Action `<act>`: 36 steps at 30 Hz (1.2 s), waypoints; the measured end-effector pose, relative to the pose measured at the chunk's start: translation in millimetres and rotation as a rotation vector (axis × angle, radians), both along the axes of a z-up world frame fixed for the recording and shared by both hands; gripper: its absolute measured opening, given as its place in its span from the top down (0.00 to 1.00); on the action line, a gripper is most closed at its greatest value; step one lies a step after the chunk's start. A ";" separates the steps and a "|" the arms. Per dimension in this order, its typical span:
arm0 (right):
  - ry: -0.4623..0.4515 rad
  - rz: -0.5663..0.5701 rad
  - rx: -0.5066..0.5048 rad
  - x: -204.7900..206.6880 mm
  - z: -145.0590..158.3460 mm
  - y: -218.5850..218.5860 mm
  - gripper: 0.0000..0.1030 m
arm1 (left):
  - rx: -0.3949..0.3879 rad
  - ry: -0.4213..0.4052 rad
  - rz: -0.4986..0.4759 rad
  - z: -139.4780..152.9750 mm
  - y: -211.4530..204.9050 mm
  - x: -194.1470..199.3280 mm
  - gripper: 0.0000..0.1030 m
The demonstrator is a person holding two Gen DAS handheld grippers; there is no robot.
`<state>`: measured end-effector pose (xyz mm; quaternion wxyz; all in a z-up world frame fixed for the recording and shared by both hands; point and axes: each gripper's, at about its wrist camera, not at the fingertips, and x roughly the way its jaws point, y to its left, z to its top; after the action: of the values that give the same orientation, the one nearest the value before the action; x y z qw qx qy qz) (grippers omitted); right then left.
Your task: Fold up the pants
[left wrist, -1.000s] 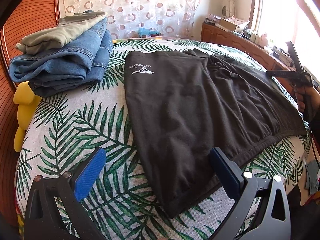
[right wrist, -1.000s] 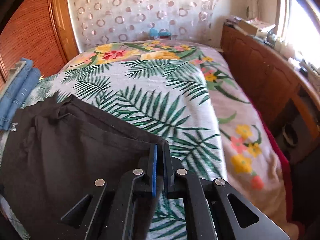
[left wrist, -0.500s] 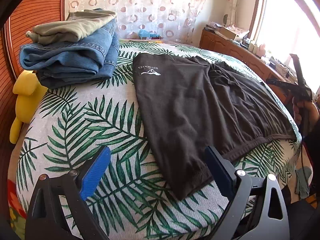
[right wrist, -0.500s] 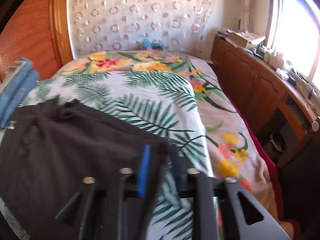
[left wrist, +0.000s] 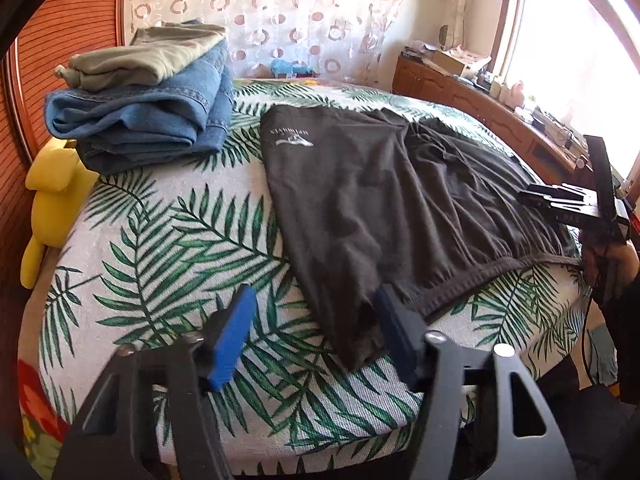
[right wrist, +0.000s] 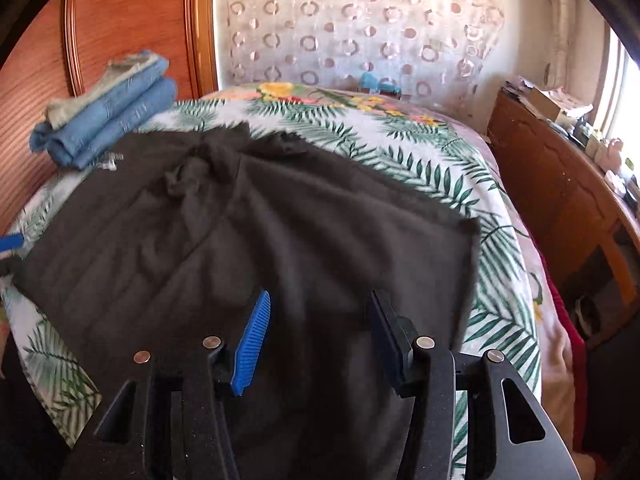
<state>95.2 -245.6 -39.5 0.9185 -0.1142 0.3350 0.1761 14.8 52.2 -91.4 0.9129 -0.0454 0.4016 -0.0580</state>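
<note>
Black pants (left wrist: 380, 208) lie folded flat on the leaf-print bedspread (left wrist: 168, 240), with a white logo near the far end. My left gripper (left wrist: 314, 336) hovers at the near corner of the pants. Its jaws are closing, the corner lies between them, and the pads are not pressing on it. In the right wrist view, my right gripper (right wrist: 318, 340) hangs over the near part of the pants (right wrist: 260, 240). Its jaws are opening and nothing is pinched. The right gripper (left wrist: 560, 204) also shows at the cloth's right edge, held by a hand.
A stack of folded blue jeans with an olive garment on top (left wrist: 140, 120) sits at the bed's far left. A yellow plush toy (left wrist: 52, 200) leans on the wooden headboard. A cluttered wooden dresser (left wrist: 480, 108) runs along the right under the window.
The right gripper let go of the pants' corner, opened, and shifted so it now hangs over the cloth. The left gripper's jaws narrowed around the near corner.
</note>
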 end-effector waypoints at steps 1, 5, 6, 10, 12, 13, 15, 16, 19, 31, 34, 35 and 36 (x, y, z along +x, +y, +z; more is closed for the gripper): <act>0.001 -0.001 -0.002 0.6 -1.3 -0.3 0.49 | -0.003 0.005 -0.005 -1.4 -1.4 1.2 0.48; -0.006 -0.007 -0.004 1.6 -4.9 -3.3 0.49 | -0.022 0.009 -0.027 -1.0 -5.6 -4.5 0.60; -0.007 -0.006 -0.004 2.5 -5.9 -4.1 0.49 | -0.029 0.010 -0.034 -0.5 -7.0 -5.6 0.62; 0.011 -0.007 0.031 3.4 -2.4 -9.0 0.49 | -0.005 0.010 -0.043 -0.9 -14.1 -5.5 0.64; 0.012 -0.008 0.036 0.8 1.7 -7.2 0.49 | 0.013 0.007 -0.038 -1.4 -17.1 -4.8 0.64; 0.010 -0.009 0.034 1.8 0.8 -7.2 0.49 | 0.025 0.005 -0.035 -1.6 -18.6 -4.4 0.64; 0.007 -0.010 0.029 -0.6 1.9 -6.0 0.49 | 0.049 0.002 -0.035 -2.2 -21.2 -2.9 0.64; 0.006 -0.011 0.028 -3.2 2.3 -5.3 0.49 | 0.060 0.000 -0.036 -2.3 -22.4 -2.4 0.64; 0.007 -0.011 0.033 -5.3 3.3 -4.6 0.49 | 0.062 -0.006 -0.044 -1.4 -22.1 -1.4 0.84; 0.007 -0.020 0.041 -8.1 3.8 -3.1 0.49 | 0.041 -0.104 -0.149 41.5 -46.9 21.6 0.98; 0.007 -0.022 0.044 -8.6 3.8 -5.1 0.49 | 0.054 -0.129 -0.170 52.5 -56.9 31.9 0.99; 0.007 -0.023 0.044 -8.8 3.7 -5.5 0.49 | 0.052 -0.138 -0.167 56.4 -57.3 33.8 0.98; 0.006 -0.025 0.045 -9.0 3.7 -5.8 0.49 | 0.052 -0.142 -0.162 59.7 -57.4 33.3 0.98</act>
<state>86.2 -251.4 -35.7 0.9220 -0.0887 0.3352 0.1724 48.1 -5.2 -31.7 0.9322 0.0149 0.3397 -0.1243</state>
